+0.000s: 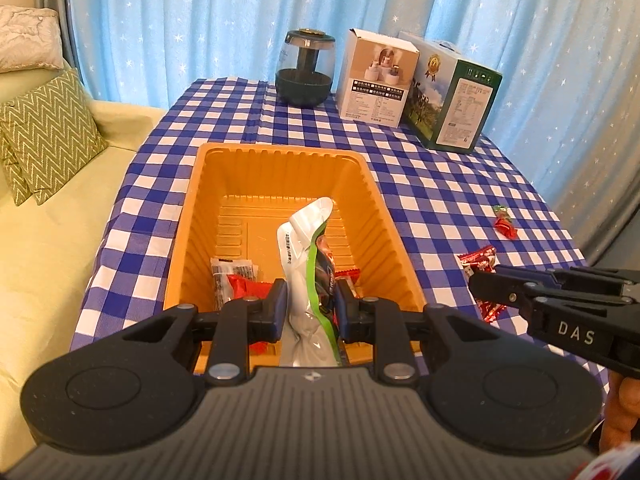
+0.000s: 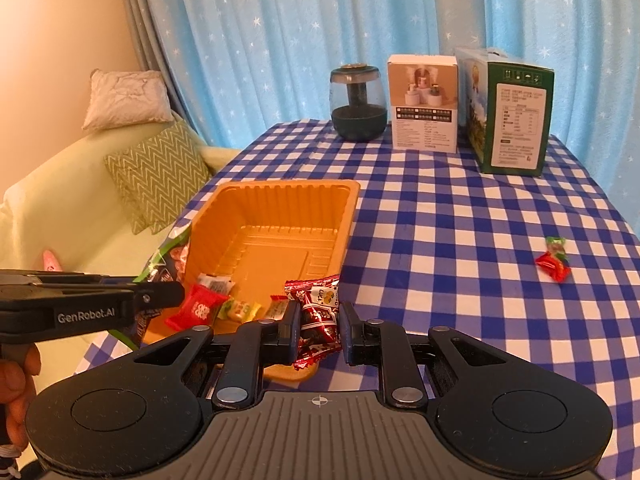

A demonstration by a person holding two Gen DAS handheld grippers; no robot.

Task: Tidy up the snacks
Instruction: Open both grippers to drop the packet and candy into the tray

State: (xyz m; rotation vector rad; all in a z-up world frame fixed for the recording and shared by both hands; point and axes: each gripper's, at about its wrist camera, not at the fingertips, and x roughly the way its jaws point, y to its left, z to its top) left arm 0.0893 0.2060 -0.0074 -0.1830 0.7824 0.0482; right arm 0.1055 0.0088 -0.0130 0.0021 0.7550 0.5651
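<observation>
A: Holding two packets, one per hand. My left tongs (image 1: 310, 312) are pinched tight on a tall silver and green snack bag (image 1: 306, 256), which stands upright between the pads over the near end of the orange tray (image 1: 280, 160).

B: And your right?

A: My right tongs (image 2: 320, 326) are clamped on a dark red candy packet (image 2: 318, 310), right at the tray's near right corner, about six o'clock from the tray's middle in the right wrist view.

B: What lies in the tray?

A: Along its near wall, a red wrapped sweet (image 2: 196, 308), a yellow-green one (image 2: 238, 310), and a black and white packet (image 1: 232, 276) at about seven o'clock on the tray floor. The far half of the floor is bare plastic.

B: Anything loose on the bench?

A: On the blue checked bench (image 2: 460, 240), a small red and green candy (image 2: 554, 264) sits alone at three o'clock from the tray, well apart from it. In the left wrist view more red packets (image 1: 480, 260) lie just beside my right tongs.

B: And the far edge?

A: At twelve o'clock a dark green jar (image 1: 306, 68), then a white box (image 1: 376, 80) and a green box (image 1: 452, 96) side by side. A sofa with a zigzag cushion (image 1: 44, 132) is at nine o'clock, off the bench.
</observation>
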